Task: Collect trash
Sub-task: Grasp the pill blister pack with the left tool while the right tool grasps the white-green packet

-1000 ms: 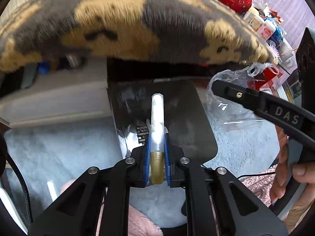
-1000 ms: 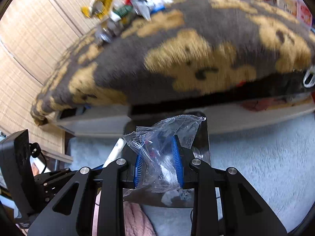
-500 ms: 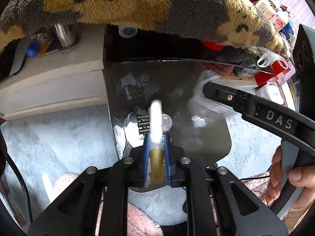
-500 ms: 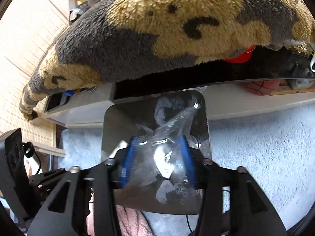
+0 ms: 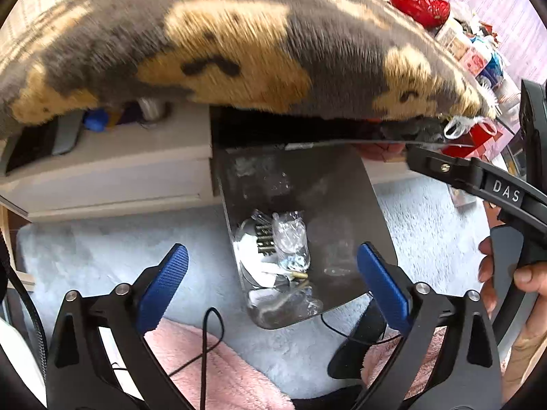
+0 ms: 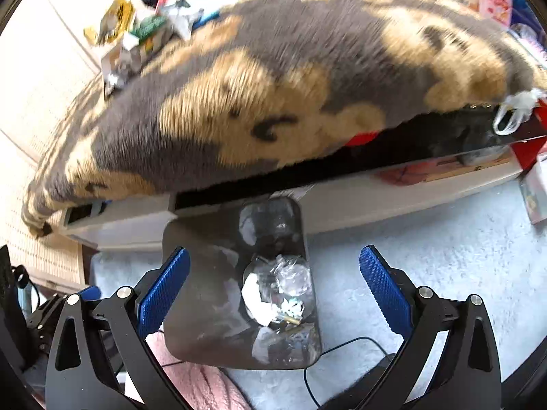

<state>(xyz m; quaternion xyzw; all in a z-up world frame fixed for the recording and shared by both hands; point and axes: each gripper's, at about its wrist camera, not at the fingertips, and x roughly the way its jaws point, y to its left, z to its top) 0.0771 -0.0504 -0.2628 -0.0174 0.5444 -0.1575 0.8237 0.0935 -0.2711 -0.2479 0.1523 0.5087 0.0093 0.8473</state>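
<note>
A shiny metal trash bin [image 5: 342, 201] stands on the pale carpet under the table edge; it also shows in the right wrist view [image 6: 205, 273]. Inside lie crumpled clear plastic [image 5: 289, 235], white scraps and a white tube with a gold cap [image 5: 287, 273]; the same pile shows in the right wrist view [image 6: 278, 294]. My left gripper [image 5: 271, 273] is open and empty above the bin. My right gripper [image 6: 273, 283] is open and empty above the bin too; its black arm [image 5: 478, 177] crosses the left wrist view at the right.
A grey and tan fleece blanket [image 5: 239, 51] covers the low table above the bin. More trash [image 6: 143, 34] lies on top of the blanket at the left. Pink fabric [image 5: 212, 369] and a black cable [image 5: 205, 335] lie on the carpet in front of the bin.
Both grippers opened. The white tube dropped from the left gripper and the clear plastic from the right gripper into the bin. Both grippers have pulled back and up.
</note>
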